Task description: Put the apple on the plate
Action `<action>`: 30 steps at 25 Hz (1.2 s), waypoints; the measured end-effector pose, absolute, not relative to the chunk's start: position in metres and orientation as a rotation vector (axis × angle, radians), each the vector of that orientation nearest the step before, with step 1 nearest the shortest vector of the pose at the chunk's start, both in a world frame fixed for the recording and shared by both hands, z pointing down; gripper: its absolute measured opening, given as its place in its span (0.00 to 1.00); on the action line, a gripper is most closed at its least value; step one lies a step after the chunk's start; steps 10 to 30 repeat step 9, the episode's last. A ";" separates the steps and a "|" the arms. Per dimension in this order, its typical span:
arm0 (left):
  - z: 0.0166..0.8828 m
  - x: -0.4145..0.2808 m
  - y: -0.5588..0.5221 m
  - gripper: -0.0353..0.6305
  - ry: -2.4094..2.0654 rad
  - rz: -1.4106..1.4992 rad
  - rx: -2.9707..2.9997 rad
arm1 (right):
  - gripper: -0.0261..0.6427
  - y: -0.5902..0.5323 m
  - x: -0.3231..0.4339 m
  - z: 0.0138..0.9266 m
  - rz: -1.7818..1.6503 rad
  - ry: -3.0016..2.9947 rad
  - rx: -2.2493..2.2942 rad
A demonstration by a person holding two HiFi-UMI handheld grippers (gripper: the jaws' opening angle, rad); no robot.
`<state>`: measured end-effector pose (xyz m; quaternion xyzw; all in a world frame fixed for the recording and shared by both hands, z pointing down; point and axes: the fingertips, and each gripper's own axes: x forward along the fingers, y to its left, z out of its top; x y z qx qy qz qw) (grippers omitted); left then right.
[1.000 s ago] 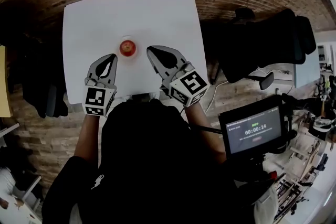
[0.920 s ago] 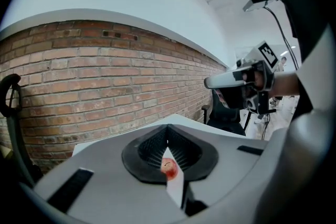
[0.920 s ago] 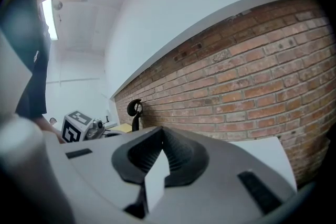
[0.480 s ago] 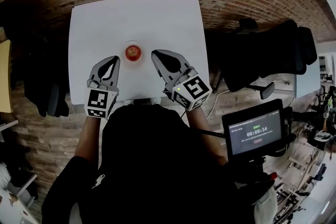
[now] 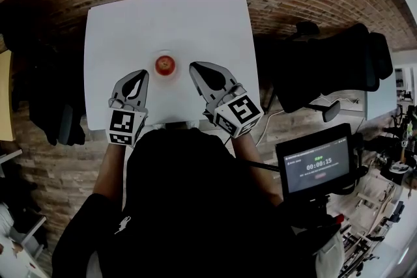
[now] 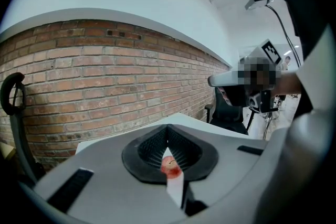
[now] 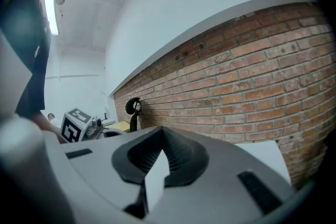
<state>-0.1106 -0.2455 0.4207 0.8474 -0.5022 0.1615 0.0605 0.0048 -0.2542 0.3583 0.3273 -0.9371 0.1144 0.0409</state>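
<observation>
Head view first: we have the white table (image 5: 163, 16) against the brick floor, and the apple (image 5: 165, 64) sits on a small pale plate (image 5: 165, 53) near the table's middle. The plate is faint against the tabletop. The left gripper (image 5: 140, 73) lies just left of the plate and the right gripper (image 5: 193, 66) just right of it. Both point towards the far edge, and neither touches the apple or the plate.

Over to the left gripper view: the left gripper (image 6: 168, 131) has its jaws brought together, tips meeting, with nothing clamped between them. Through the slim gap behind the tips we catch the apple (image 6: 170, 165), red against a sliver of table, well beyond the pads.

Now the right gripper view: the right gripper (image 7: 161, 132) is closed too, tips touching and empty, with only white table showing through the gap. The brick wall (image 7: 252, 86) runs behind, and the left gripper's marker cube (image 7: 75, 125) peeks in at the left.
</observation>
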 end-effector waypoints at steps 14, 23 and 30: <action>0.431 -0.114 -0.251 0.06 -1.506 0.521 2.559 | 0.04 -0.259 0.003 0.361 0.338 -2.854 1.007; 0.431 -0.114 -0.251 0.06 -1.506 0.521 2.559 | 0.04 -0.259 0.003 0.361 0.338 -2.854 1.007; 0.431 -0.114 -0.251 0.06 -1.506 0.521 2.559 | 0.04 -0.259 0.003 0.361 0.338 -2.854 1.007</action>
